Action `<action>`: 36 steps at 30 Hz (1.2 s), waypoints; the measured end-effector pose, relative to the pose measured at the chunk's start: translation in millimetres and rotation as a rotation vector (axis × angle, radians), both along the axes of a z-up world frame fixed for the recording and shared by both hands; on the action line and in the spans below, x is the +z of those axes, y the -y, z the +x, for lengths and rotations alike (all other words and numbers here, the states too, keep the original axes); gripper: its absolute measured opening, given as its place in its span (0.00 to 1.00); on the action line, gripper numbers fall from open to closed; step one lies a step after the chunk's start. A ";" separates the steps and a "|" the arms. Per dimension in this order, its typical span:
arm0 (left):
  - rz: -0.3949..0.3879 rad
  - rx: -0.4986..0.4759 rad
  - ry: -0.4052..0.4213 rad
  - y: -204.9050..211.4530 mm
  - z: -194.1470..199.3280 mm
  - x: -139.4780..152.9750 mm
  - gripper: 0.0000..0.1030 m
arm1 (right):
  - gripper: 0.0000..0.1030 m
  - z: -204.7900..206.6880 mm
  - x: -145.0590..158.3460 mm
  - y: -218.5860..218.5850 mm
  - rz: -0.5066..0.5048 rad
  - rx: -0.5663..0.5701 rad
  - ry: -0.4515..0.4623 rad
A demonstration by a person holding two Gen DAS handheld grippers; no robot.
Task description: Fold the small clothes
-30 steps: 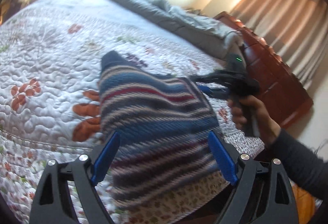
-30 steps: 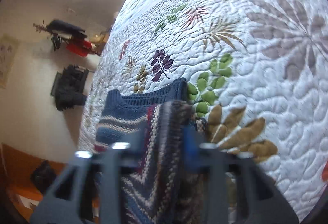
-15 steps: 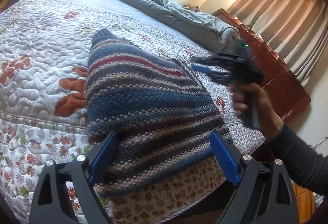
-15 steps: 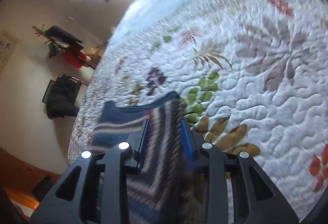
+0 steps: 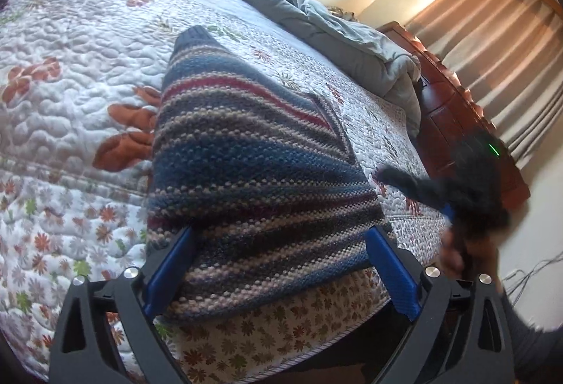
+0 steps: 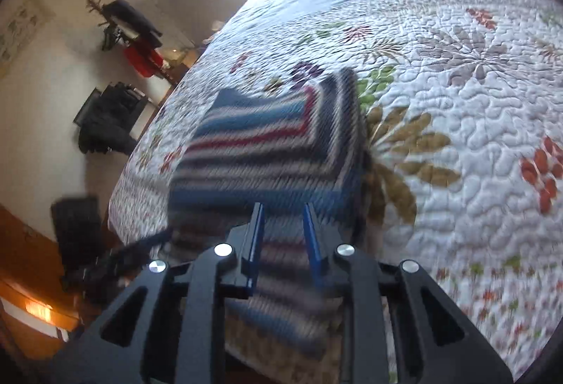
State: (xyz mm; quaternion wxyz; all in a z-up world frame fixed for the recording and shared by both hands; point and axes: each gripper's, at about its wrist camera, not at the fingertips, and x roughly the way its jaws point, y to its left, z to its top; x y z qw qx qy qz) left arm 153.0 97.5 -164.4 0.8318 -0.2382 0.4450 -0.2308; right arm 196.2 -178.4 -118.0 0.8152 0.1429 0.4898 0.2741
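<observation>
A folded striped knit sweater (image 5: 253, 166), blue, red, grey and cream, lies on the quilted bed near its front edge; it also shows, blurred, in the right wrist view (image 6: 281, 145). My left gripper (image 5: 281, 264) is open and empty, its blue fingers spread wide over the sweater's near edge. My right gripper (image 6: 281, 236) has its jaws a little apart with nothing between them, just off the sweater's edge; it shows blurred in the left wrist view (image 5: 457, 194), to the right of the sweater.
The floral quilt (image 5: 70, 67) covers the bed. A grey duvet (image 5: 334, 29) is bunched at the far side. A wooden dresser (image 5: 457, 109) and curtains stand on the right. A coat rack (image 6: 133, 29) and dark furniture stand by the wall.
The right gripper has let go of the sweater's edge and pulled back and down to the right. The sweater now lies flat, folded. The left gripper stayed open and moved nearer.
</observation>
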 end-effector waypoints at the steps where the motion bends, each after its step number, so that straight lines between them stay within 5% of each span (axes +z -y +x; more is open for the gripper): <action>1: 0.003 0.003 0.000 0.0 -1.3 -0.6 0.94 | 0.23 -16.9 -1.8 -1.3 -0.017 0.001 0.015; 8: 0.046 0.016 -0.027 7.8 -2.3 -1.9 0.96 | 0.24 -37.7 -45.7 -5.8 -0.125 -0.051 -0.024; 10: 0.090 0.067 -0.041 9.8 -9.3 7.2 0.96 | 0.46 -49.1 -25.5 -7.8 -0.093 -0.053 -0.006; 12: 0.147 0.098 -0.045 13.5 -24.1 22.4 0.96 | 0.82 -66.8 -3.0 -8.9 -0.129 -0.072 0.045; 13: 0.173 0.104 -0.028 16.0 -36.0 32.8 0.96 | 0.85 -81.6 11.4 -9.1 -0.154 -0.090 0.087; 22: 0.332 0.297 0.162 16.4 -166.6 126.7 0.96 | 0.96 -182.7 67.9 -4.7 -0.202 -0.216 0.141; 25: 0.459 0.340 0.201 28.2 -196.3 151.2 0.96 | 0.97 -217.0 86.2 -12.9 -0.287 -0.267 0.186; 31: 0.559 0.268 0.218 54.5 -247.4 178.1 0.96 | 0.97 -277.2 130.0 -19.1 -0.347 -0.311 0.322; 36: 0.492 0.242 0.253 56.4 -278.4 191.5 0.96 | 0.97 -306.7 158.0 -21.5 -0.370 -0.322 0.396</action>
